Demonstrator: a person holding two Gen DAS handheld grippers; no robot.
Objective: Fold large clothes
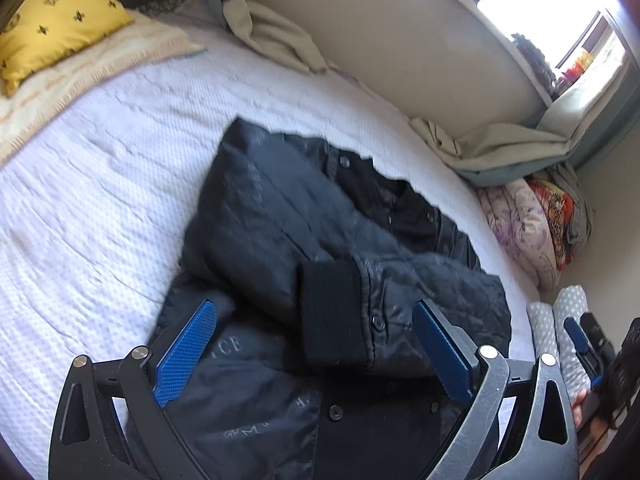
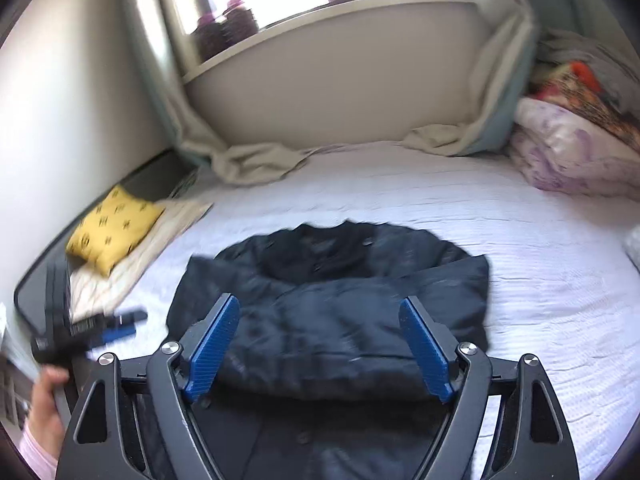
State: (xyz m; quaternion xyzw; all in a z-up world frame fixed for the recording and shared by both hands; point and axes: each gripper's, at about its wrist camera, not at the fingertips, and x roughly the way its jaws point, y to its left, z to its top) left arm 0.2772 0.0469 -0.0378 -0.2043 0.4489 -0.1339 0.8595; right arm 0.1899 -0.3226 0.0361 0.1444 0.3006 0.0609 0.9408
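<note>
between the blue pads (image 1: 186, 354) of the left gripper (image 1: 316, 354) lies only the dark fabric below; the two fingers stand wide apart and grip nothing. the right gripper (image 2: 320, 348) is in the same condition: its blue pads (image 2: 426, 350) are spread wide, with the garment showing in the gap and no cloth pinched.

the black jacket (image 1: 320, 240) is the reference landmark. it lies on the white bedspread (image 1: 100, 200), partly folded, directly under and ahead of both grippers. one sleeve is laid across the body, and its ribbed knit cuff (image 1: 334, 312) rests on top, between the left gripper's fingers in the left wrist view. buttons and faint printed lettering show on the near part of the jacket. in the right wrist view the jacket (image 2: 340, 300) is blurred, and its collar end points toward the window wall.

beyond the jacket, against the wall, pale curtain cloth (image 2: 256, 164) is bunched on the bed edge. to the left of the jacket in the right wrist view, a yellow patterned cushion (image 2: 114, 232) rests on a cream blanket (image 2: 132, 260). to the right of the jacket, a stack of floral bedding (image 2: 576, 148) sits at the bed corner.

each gripper also appears at the margin of the other camera's view, well apart from the jacket's centre.
</note>
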